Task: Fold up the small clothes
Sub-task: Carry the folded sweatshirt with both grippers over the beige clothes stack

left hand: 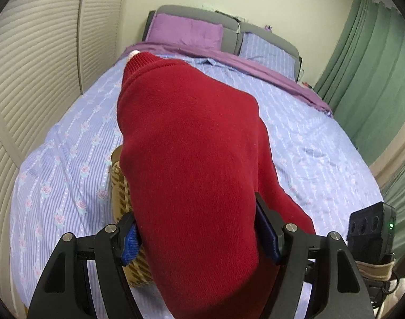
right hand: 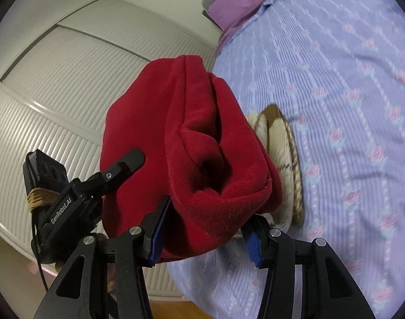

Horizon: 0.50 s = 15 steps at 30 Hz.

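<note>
A folded red knit garment [left hand: 192, 143] fills the middle of the left wrist view, held above the bed. My left gripper [left hand: 199, 236] is shut on its near end, blue pads pressed on both sides. In the right wrist view the same red garment [right hand: 192, 138] shows as a thick folded bundle, and my right gripper [right hand: 205, 228] is shut on its other end. The left gripper [right hand: 122, 167] shows there at the left, against the cloth. A folded beige and brown plaid garment [left hand: 122, 186] lies on the bed under the red one; it also shows in the right wrist view [right hand: 282, 159].
The bed [left hand: 308, 143] has a blue striped floral cover, with a purple pillow [left hand: 185, 32] and a purple sheet at the head. Cream louvred closet doors [left hand: 29, 79] stand on the left. Green curtains [left hand: 375, 66] hang on the right.
</note>
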### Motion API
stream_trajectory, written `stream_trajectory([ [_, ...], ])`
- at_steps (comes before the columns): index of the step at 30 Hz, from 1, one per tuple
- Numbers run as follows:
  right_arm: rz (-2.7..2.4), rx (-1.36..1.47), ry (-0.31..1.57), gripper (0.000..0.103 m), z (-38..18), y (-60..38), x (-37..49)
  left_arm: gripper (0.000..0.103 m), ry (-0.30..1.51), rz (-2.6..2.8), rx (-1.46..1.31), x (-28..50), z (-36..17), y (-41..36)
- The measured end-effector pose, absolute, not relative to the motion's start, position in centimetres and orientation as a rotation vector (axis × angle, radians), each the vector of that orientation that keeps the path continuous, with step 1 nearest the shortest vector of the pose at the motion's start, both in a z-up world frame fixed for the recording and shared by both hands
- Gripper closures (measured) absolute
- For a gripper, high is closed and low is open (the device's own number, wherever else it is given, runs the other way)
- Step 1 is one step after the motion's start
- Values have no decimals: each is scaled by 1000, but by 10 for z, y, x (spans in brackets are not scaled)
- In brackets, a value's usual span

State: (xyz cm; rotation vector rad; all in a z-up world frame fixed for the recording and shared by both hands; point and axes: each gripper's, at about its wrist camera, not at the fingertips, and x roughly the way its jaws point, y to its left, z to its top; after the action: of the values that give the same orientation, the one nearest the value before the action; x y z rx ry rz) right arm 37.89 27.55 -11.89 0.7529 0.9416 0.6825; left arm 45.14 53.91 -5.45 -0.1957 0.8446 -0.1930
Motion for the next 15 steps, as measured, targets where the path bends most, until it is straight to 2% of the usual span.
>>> stream_trajectory([
  [11, 704, 637, 935, 54, -134, 307, 371, 30, 949, -185, -155, 491, -94, 555],
  [15, 723, 658, 990, 54, -141, 304, 376, 23, 975, -151, -149, 498, -106, 557],
])
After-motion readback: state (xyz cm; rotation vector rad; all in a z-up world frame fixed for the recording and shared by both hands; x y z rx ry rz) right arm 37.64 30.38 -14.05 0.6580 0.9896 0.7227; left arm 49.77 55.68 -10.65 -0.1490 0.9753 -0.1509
